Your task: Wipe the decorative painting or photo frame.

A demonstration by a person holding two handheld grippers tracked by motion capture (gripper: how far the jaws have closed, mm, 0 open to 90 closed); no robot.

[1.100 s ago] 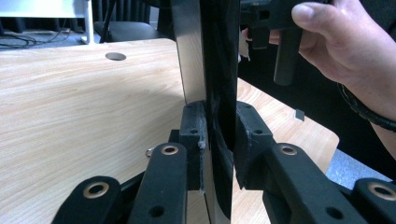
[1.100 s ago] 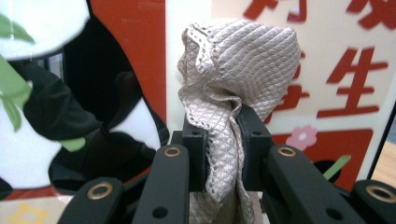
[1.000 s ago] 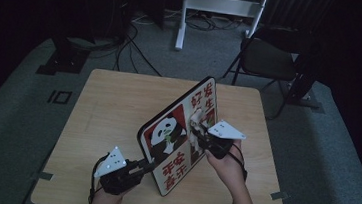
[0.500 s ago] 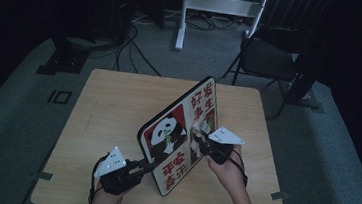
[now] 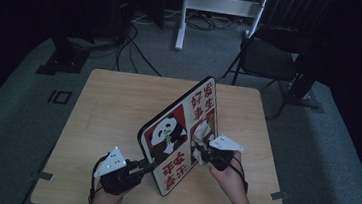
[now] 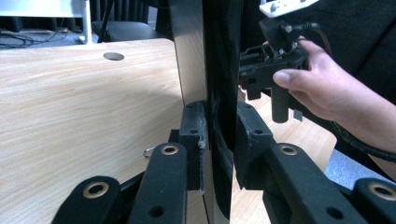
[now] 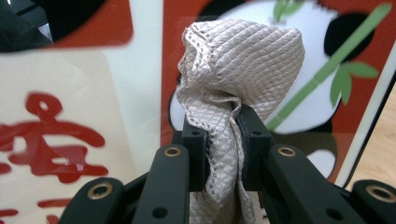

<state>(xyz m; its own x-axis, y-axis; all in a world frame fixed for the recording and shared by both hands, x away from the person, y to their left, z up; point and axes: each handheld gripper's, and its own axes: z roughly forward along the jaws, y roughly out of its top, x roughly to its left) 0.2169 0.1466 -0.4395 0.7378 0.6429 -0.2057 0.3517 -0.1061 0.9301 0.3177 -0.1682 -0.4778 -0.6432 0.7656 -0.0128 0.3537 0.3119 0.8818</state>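
Panda board (image 5: 178, 137) upright — left tool (image 6: 219, 135) clamping its edge, right tool (image 7: 223, 140) pinching quilted beige cloth (image 7: 243, 70)

A glossy panda picture board (image 7: 116, 88), smooth and reflective, fills the right gripper view. At its centre, a beige cloth (image 7: 238, 79) shows a quilted, diamond-textured weave with stitched edges. In the high view, the table (image 5: 113, 105) is pale, matt wood-grain.

A pale wooden bench (image 5: 118, 111) is seen in the middle of a grey carpeted floor (image 5: 10, 131). Beyond its far right corner a dark folding chair (image 5: 268, 62) is placed, with a white stand (image 5: 218, 5) and loose cables (image 5: 135, 32) farther left.
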